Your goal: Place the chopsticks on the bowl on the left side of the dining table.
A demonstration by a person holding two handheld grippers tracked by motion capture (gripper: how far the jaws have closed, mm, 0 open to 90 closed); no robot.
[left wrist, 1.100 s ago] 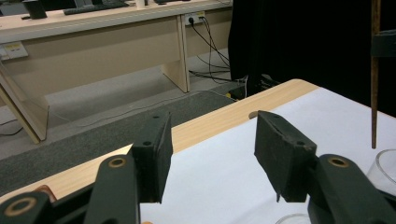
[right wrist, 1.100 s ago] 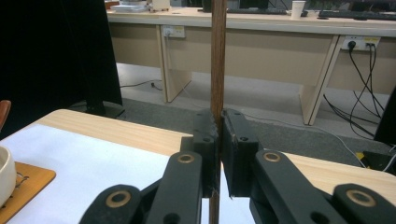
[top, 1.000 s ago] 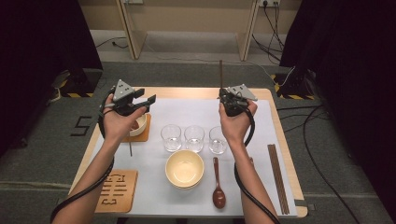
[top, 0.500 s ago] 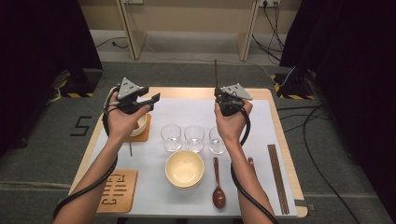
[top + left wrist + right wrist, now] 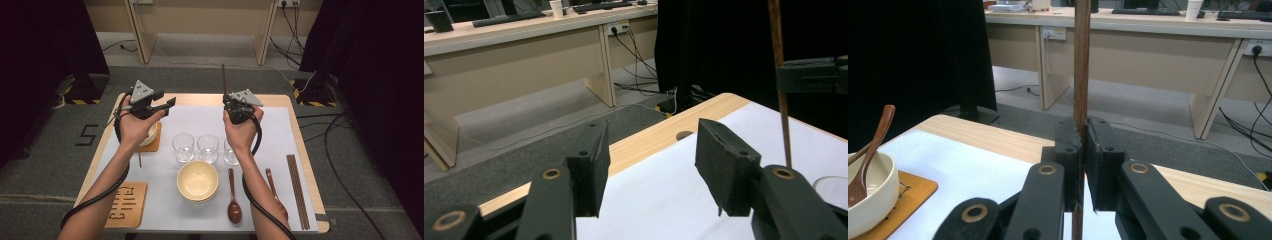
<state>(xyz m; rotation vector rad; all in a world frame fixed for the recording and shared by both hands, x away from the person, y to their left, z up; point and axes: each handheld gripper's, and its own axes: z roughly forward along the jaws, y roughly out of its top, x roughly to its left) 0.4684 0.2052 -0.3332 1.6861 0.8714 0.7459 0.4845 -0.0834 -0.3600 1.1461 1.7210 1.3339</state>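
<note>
Chopstick [image 5: 1081, 65]: one, dark brown wood, slender and straight, held upright above the far middle of the table [image 5: 200, 99], pinched between the pressed-together jaws of the right gripper [image 5: 235, 106]; its upper length rises well clear of the jaws. Judged stage: the stick is lifted and presented; a hand-over or placing looks still to come. Left gripper [image 5: 651, 165]: jaws spread, nothing between them, pointed toward the chopstick, near it but apart. Remaining on the white mat [image 5: 200, 120]: further chopsticks [image 5: 297, 190] lying flat at the right edge, three clear glasses [image 5: 207, 147], a cream bowl [image 5: 197, 180], two brown spoons [image 5: 233, 197]; at left, a white bowl with spoon [image 5: 865, 185] on an orange coaster [image 5: 913, 192].
</note>
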